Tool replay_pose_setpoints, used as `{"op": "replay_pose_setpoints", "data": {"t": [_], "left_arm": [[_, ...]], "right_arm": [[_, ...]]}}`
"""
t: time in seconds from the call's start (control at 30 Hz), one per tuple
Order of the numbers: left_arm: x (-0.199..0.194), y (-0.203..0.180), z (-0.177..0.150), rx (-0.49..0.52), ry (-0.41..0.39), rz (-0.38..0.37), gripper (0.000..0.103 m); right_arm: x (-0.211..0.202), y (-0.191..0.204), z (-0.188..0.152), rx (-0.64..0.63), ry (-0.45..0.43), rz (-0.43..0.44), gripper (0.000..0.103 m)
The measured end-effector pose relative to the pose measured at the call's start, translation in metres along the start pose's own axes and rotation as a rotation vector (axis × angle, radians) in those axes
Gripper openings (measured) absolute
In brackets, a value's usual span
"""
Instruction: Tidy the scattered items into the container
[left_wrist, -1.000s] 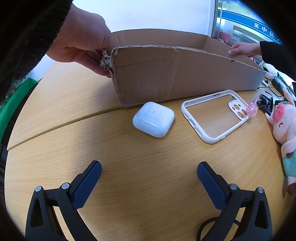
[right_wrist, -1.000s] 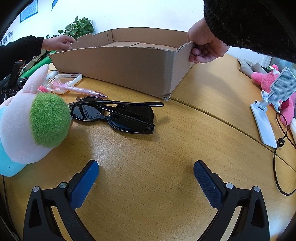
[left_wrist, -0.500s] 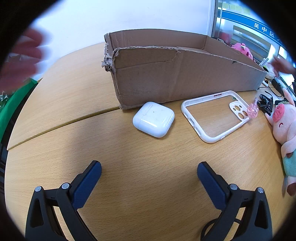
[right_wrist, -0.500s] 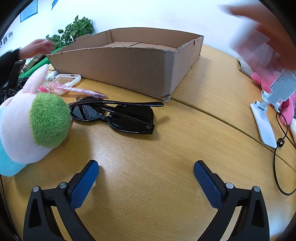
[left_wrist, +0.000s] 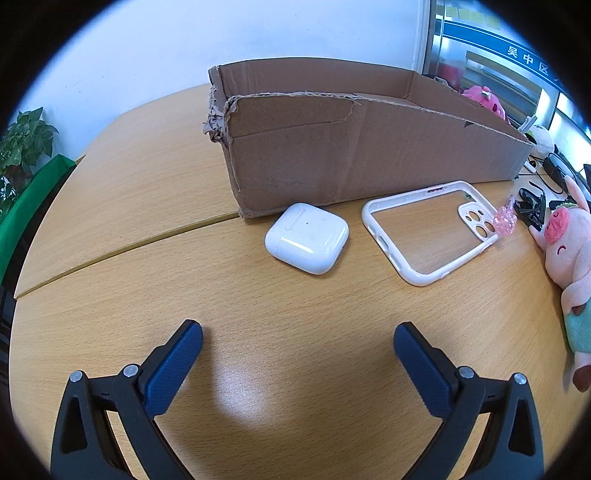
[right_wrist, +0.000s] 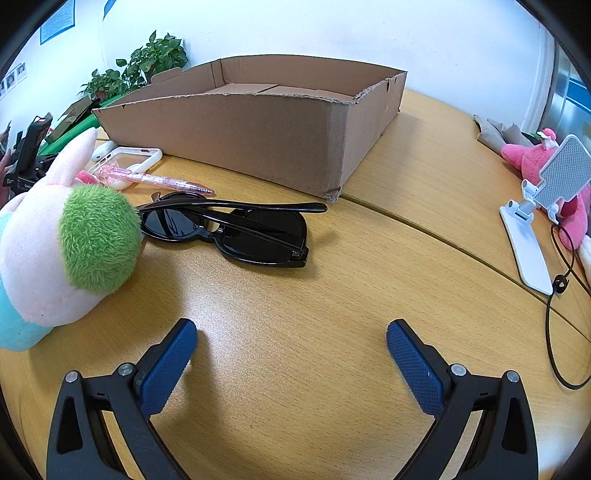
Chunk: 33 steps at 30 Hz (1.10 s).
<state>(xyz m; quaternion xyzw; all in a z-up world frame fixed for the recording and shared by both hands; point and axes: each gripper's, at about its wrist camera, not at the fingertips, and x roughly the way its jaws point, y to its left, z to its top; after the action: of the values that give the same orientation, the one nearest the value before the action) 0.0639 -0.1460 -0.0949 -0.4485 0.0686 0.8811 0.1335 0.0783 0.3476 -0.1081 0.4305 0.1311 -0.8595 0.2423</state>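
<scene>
A shallow cardboard box stands on the wooden table; it also shows in the right wrist view, and what I see of its inside is bare. In front of it lie a white earbud case and a white phone case. My left gripper is open and empty, well short of the earbud case. In the right wrist view, black sunglasses, a pink pen and a pig plush toy lie near the box. My right gripper is open and empty, short of the sunglasses.
A white phone stand with a black cable and a pink plush sit to the right. Potted plants and a green surface are beyond the table's far left. The pig plush lies at the right in the left wrist view.
The two hands that held the box's corners have let go and left the view. The box and both grippers have not moved.
</scene>
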Motion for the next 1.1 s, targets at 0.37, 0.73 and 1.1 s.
{"op": "replay_pose_setpoints", "data": {"t": [0.37,0.73,1.1], "left_arm": [[0.0,0.001,-0.003,-0.004,0.0,0.001,0.103],[0.0,0.003,-0.001,-0.008,-0.001,0.001,0.103],[-0.008,-0.042,-0.016,-0.095,-0.002,0.067,0.103]], "right_arm": [[0.0,0.022,0.002,0.074,0.002,-0.057,0.103],[-0.006,0.03,-0.007,0.132,0.003,-0.099,0.103],[-0.012,0.034,-0.013,0.218,0.004,-0.163,0.103]]}}
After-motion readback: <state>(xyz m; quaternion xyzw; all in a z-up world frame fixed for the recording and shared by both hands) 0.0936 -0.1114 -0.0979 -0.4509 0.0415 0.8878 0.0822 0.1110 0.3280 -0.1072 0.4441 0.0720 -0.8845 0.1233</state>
